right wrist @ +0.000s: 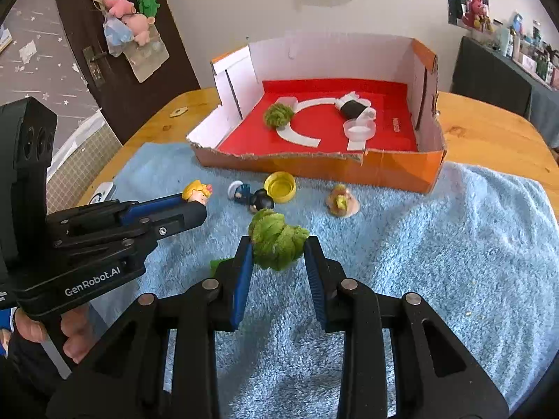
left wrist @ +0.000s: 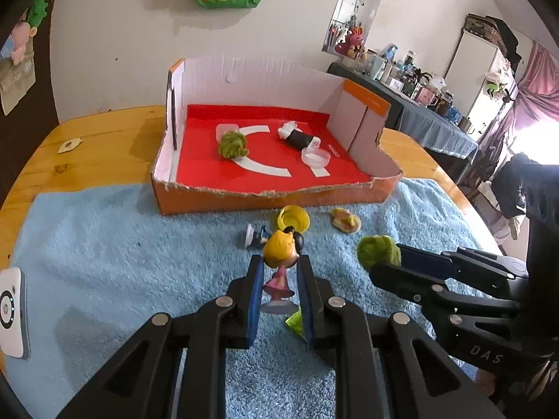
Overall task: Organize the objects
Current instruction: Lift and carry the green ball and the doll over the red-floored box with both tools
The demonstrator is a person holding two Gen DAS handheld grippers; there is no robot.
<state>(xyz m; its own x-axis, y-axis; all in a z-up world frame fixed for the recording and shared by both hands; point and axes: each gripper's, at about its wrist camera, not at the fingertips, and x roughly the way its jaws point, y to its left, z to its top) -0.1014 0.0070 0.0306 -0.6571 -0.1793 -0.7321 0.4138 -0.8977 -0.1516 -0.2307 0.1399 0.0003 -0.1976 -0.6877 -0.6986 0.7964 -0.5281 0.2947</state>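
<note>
My left gripper point(left wrist: 279, 272) is shut on a blonde doll in a pink dress point(left wrist: 279, 262), held upright above the blue towel point(left wrist: 104, 244). My right gripper point(right wrist: 277, 255) is shut on a fuzzy green ball point(right wrist: 277, 241), also above the towel; it shows in the left wrist view point(left wrist: 379, 251) too. The orange box with a red floor point(right wrist: 384, 171) stands beyond them and holds another green ball point(right wrist: 277, 114), a black-and-white figure point(right wrist: 353, 106) and a clear cap point(right wrist: 360, 129).
On the towel in front of the box lie a yellow cap point(right wrist: 280, 186), a dark-haired figure point(right wrist: 251, 197) and a small tan figure point(right wrist: 341, 200). A small yellow-green piece point(left wrist: 295, 321) lies under the left gripper. A white device point(left wrist: 12, 310) sits at the towel's left edge.
</note>
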